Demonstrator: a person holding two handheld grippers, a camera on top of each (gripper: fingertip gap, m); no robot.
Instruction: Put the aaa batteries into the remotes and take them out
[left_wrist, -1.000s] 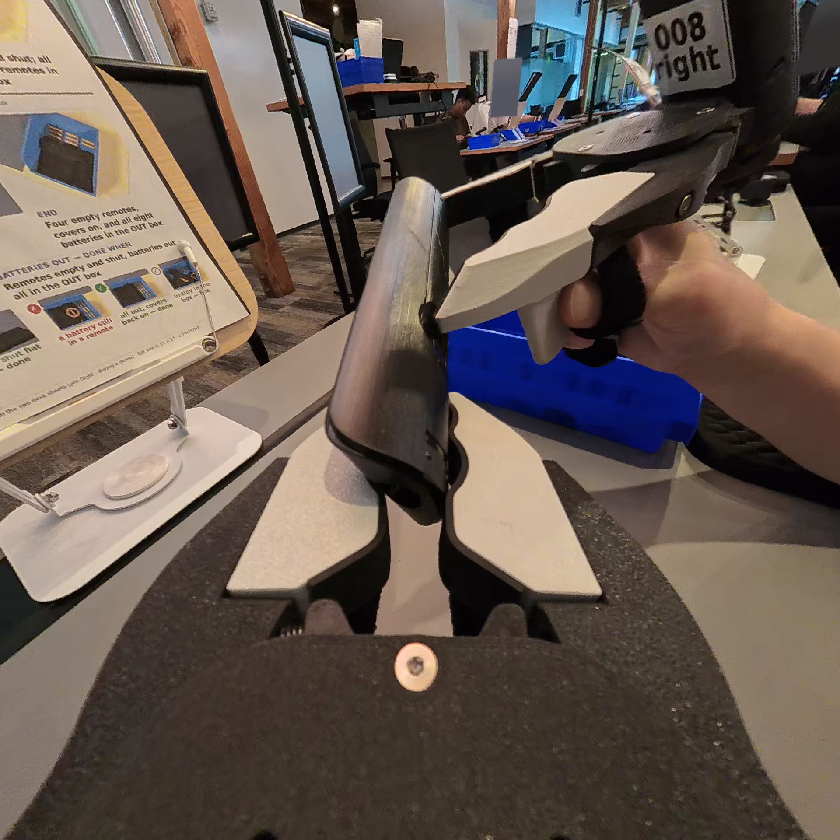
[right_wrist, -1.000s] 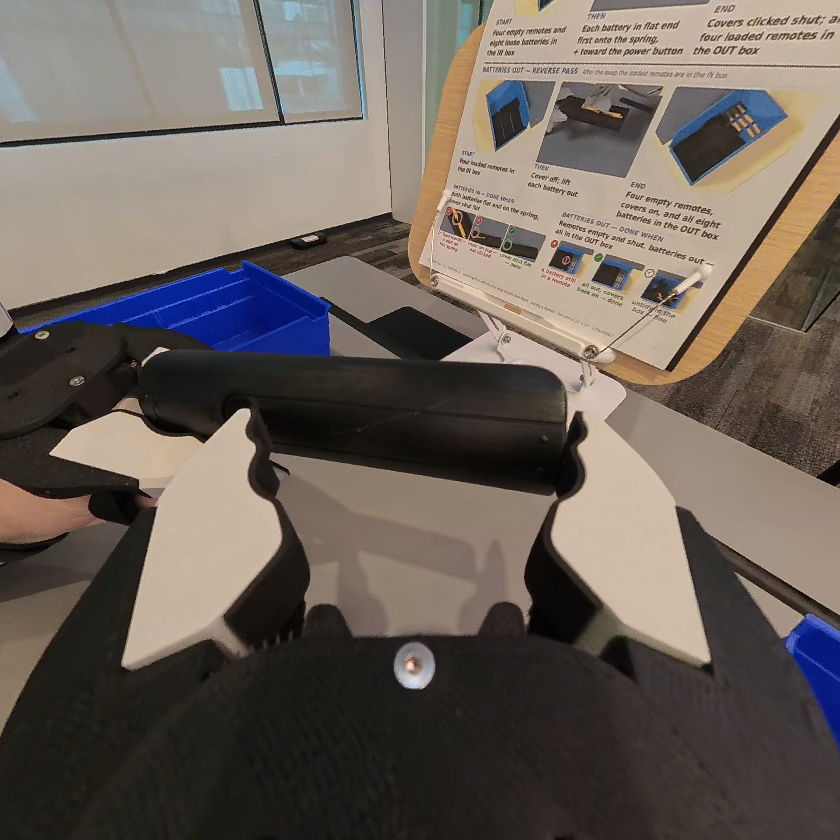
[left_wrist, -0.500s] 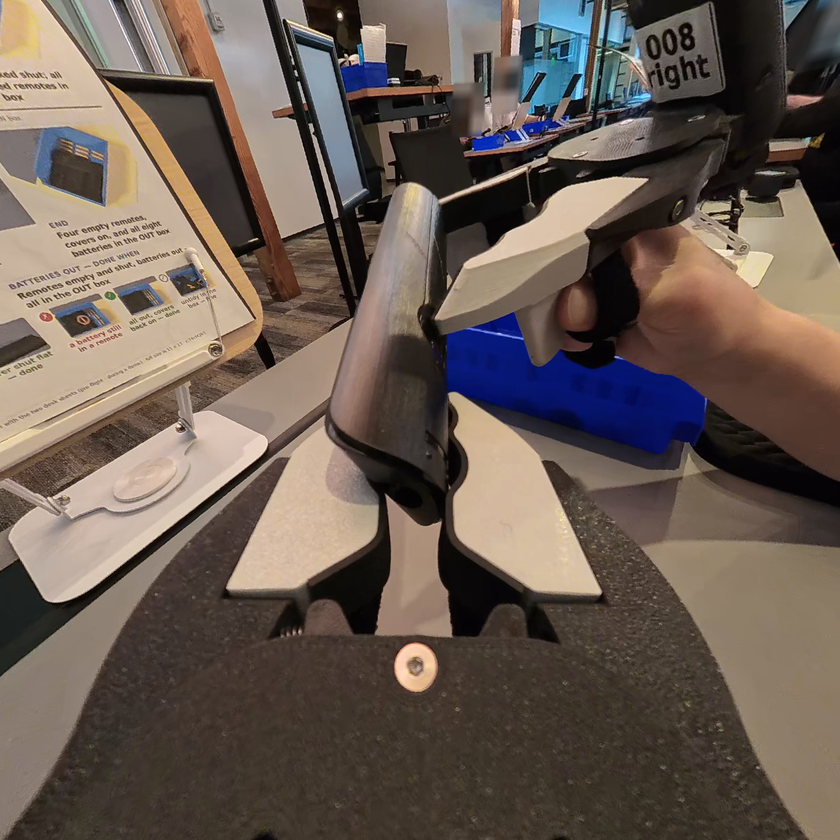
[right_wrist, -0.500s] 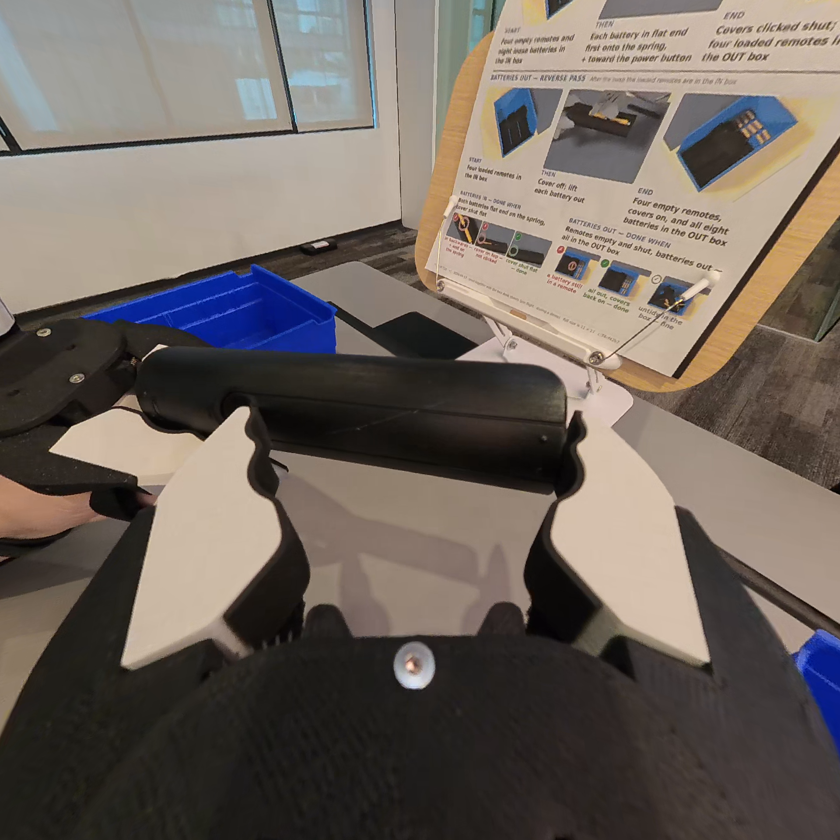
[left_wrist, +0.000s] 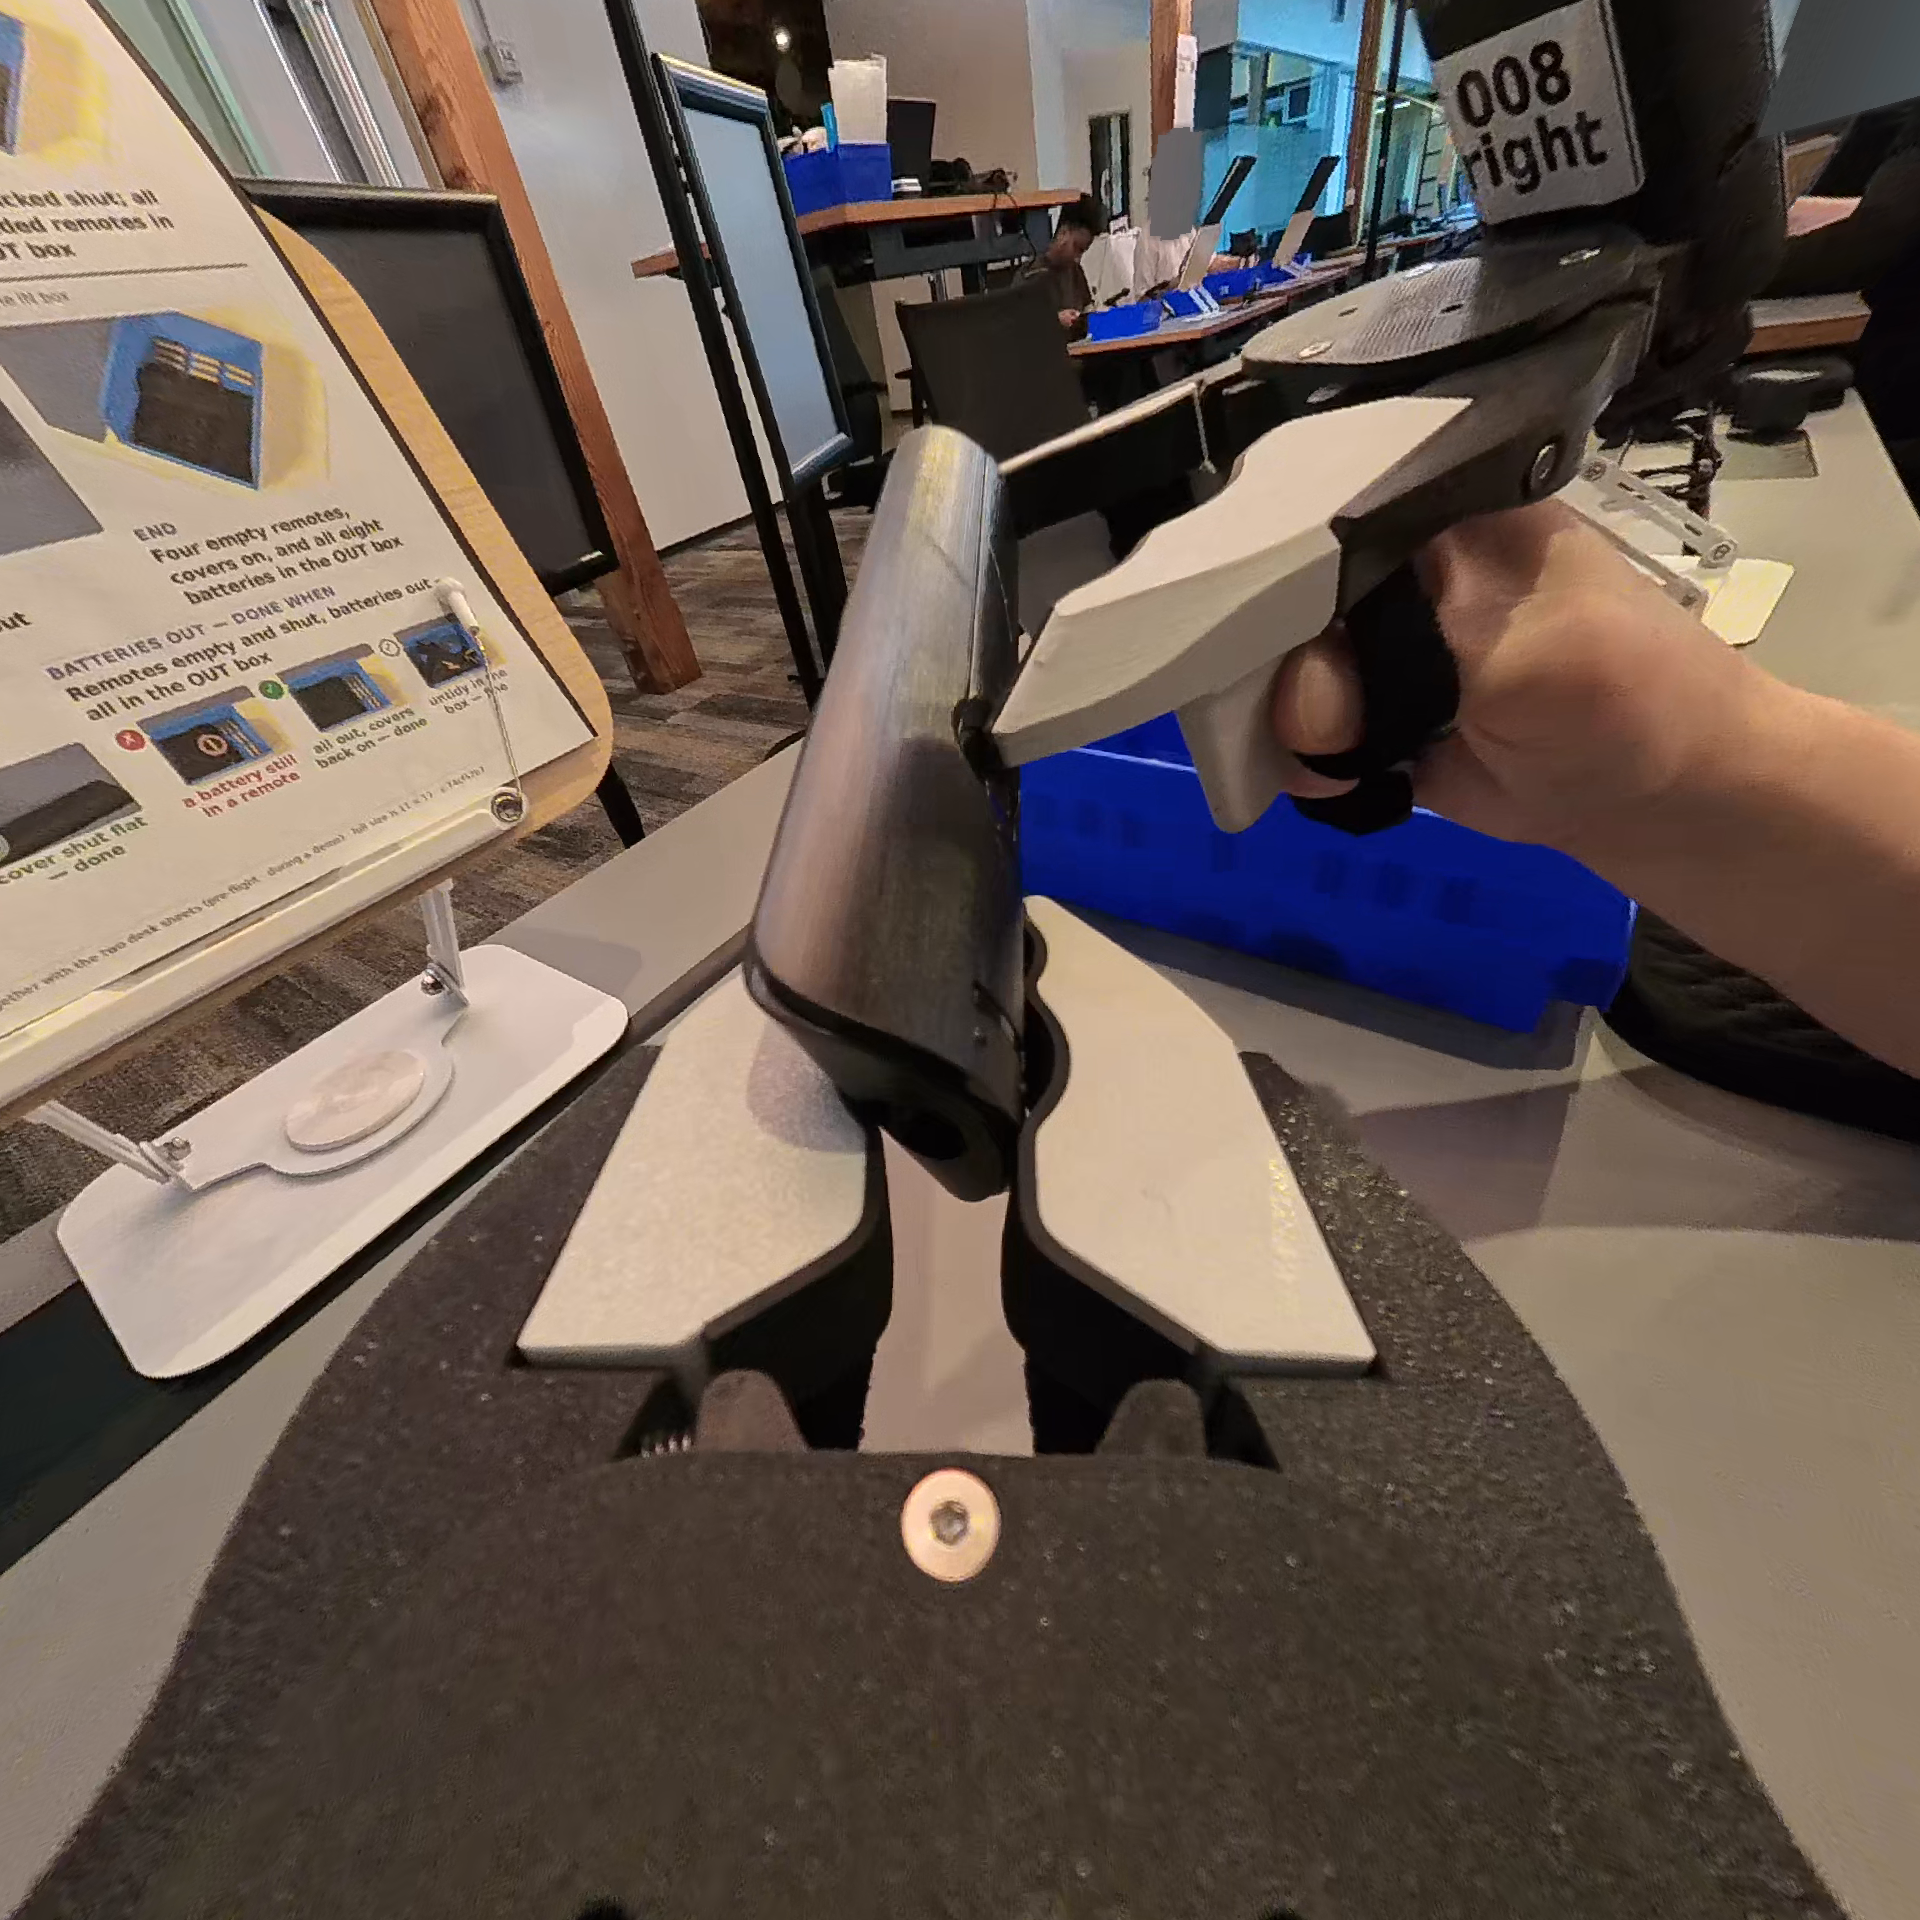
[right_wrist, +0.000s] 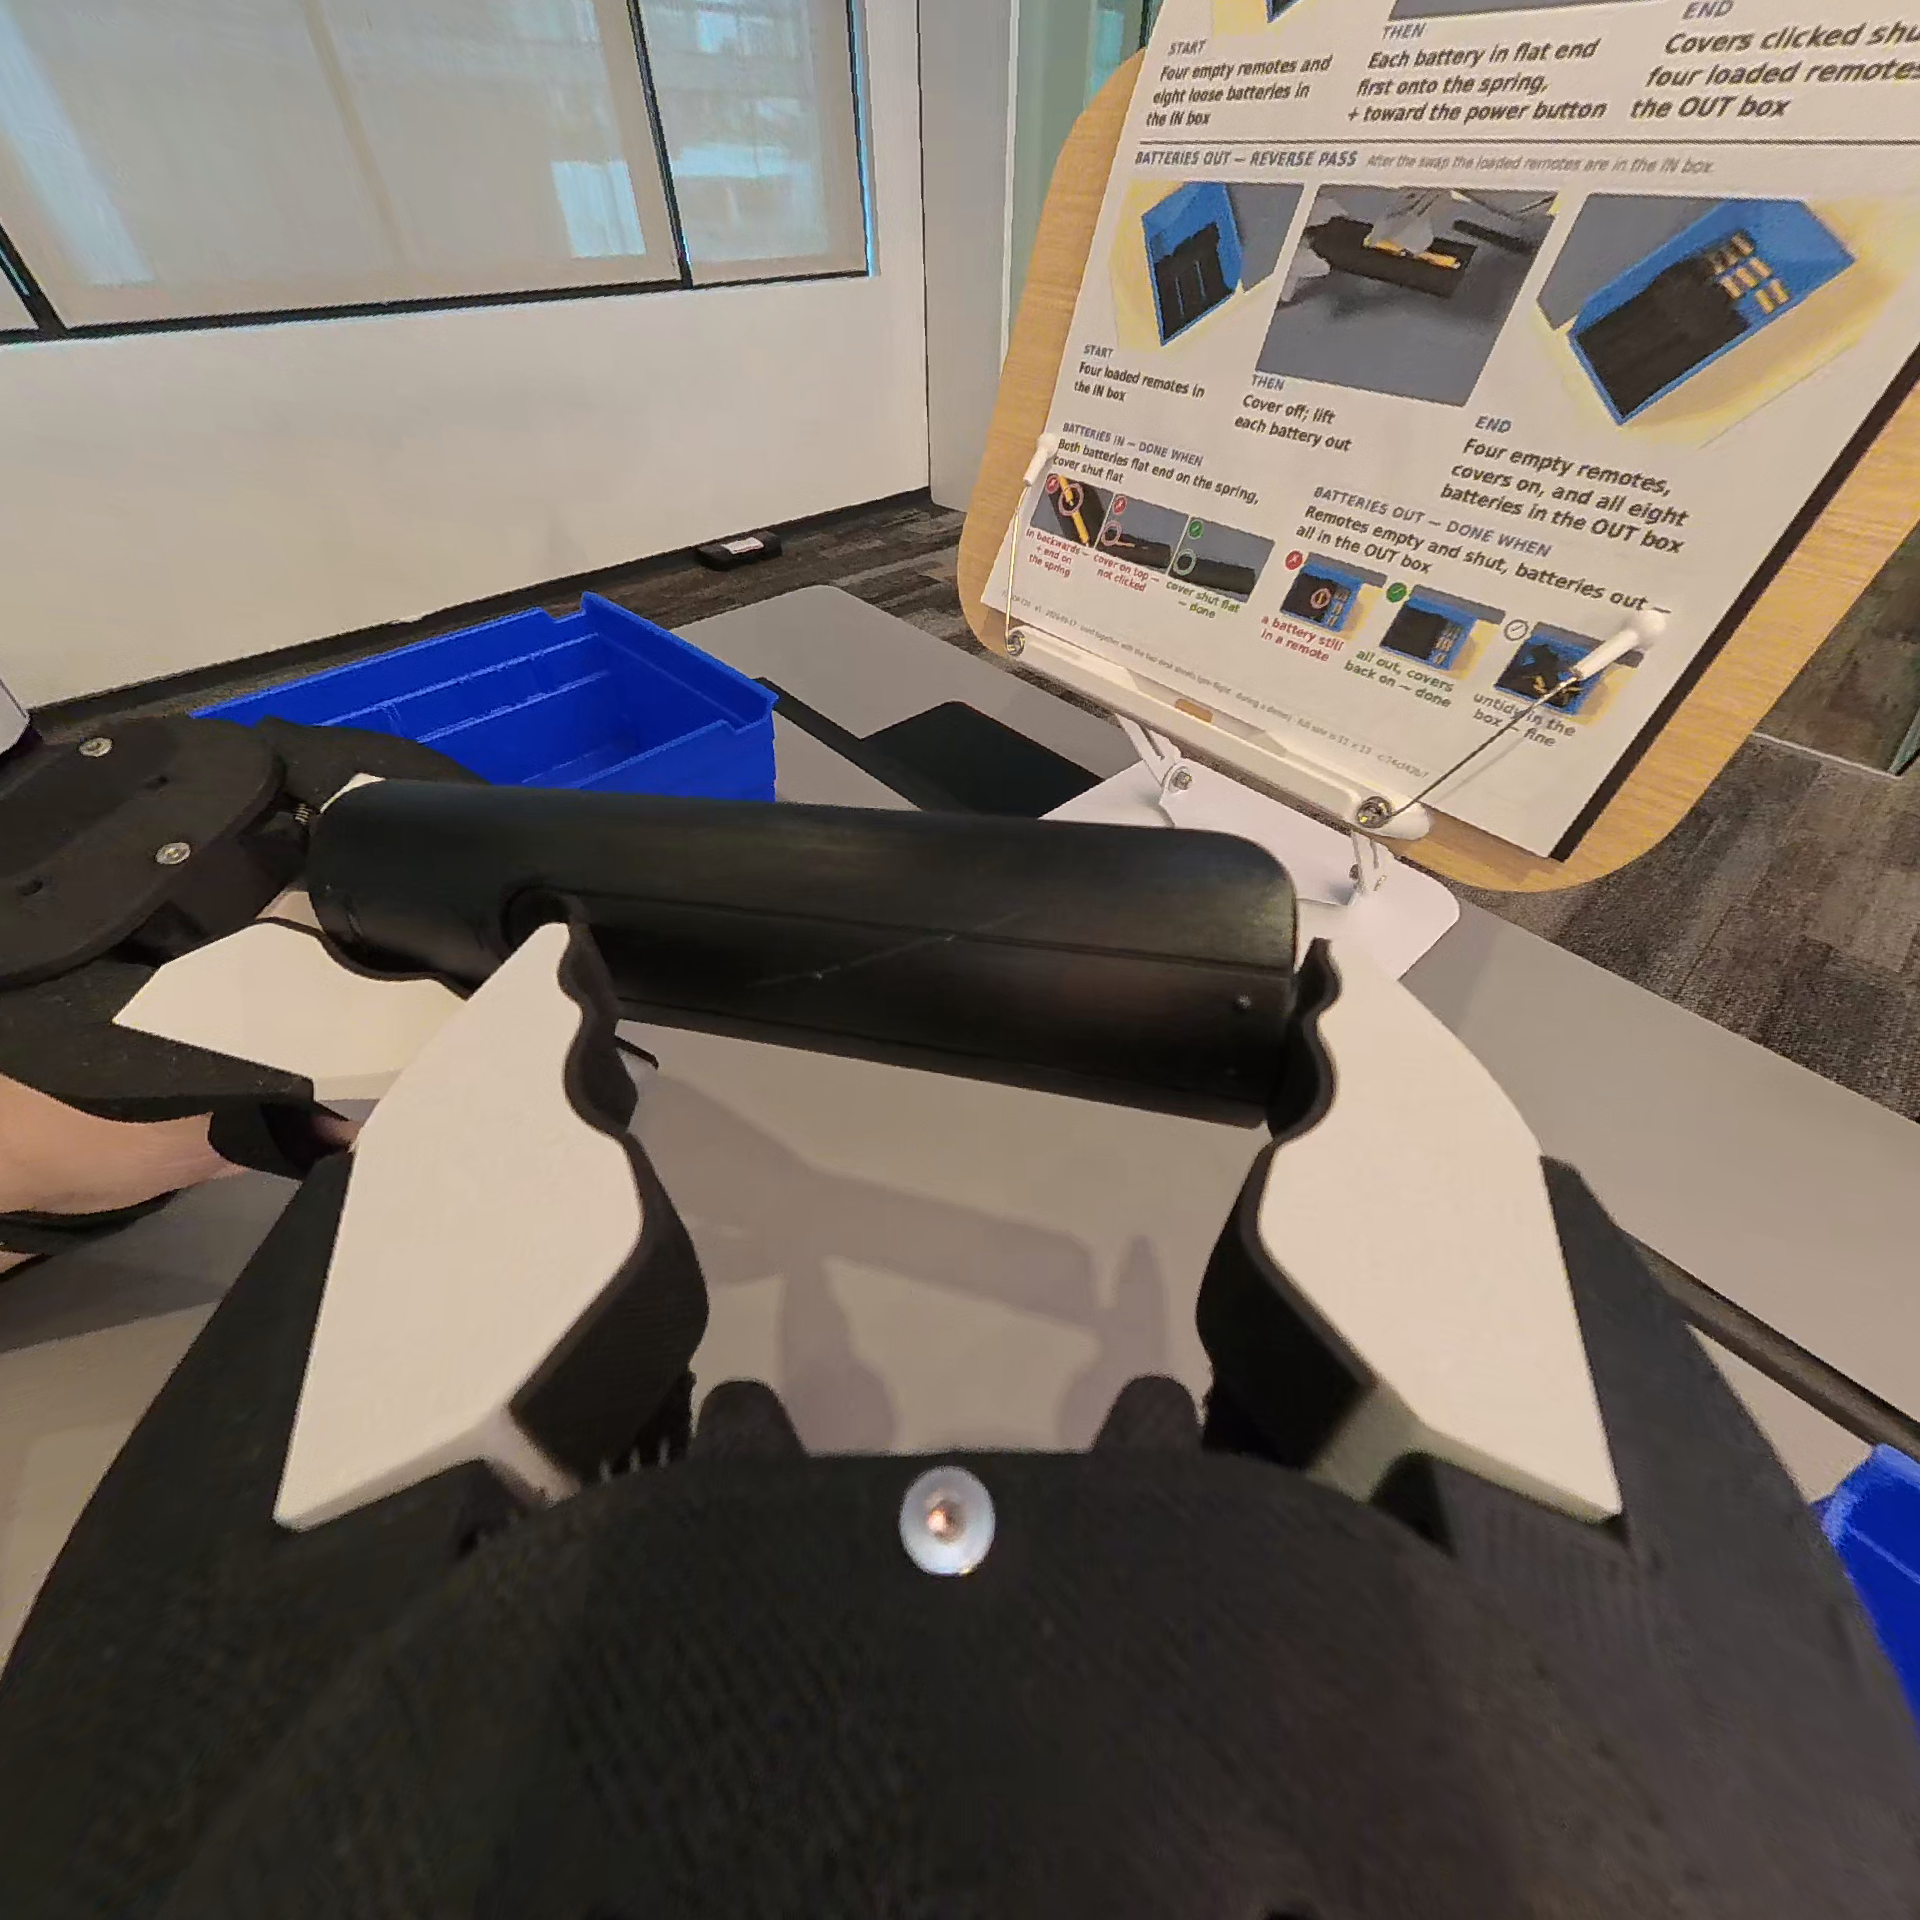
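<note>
A black remote (left_wrist: 894, 727) is held in the air above the grey table. My left gripper (left_wrist: 914, 1039) is shut on its near end; the remote rises away from it, tilted a little left. My right gripper (left_wrist: 992, 597) comes in from the right in a person's hand, one fingertip (left_wrist: 1029, 707) touching the remote's side edge. In the right wrist view the remote (right_wrist: 831, 883) lies crosswise. My right gripper (right_wrist: 945, 987) spans it lengthwise, one finger at a notch, the other at its right end. The left gripper (right_wrist: 156, 935) holds its left end. No batteries show.
An instruction board (left_wrist: 260, 571) on a white stand (left_wrist: 312, 1164) is at the table's left edge; it also shows in the right wrist view (right_wrist: 1455, 416). A blue bin (left_wrist: 1299, 894) sits behind the remote. An empty divided blue bin (right_wrist: 540, 696) and a black mat (right_wrist: 966, 748) lie farther off.
Both grippers keep the same hold on the remote. The held remote and grippers have shifted only slightly against the background.
</note>
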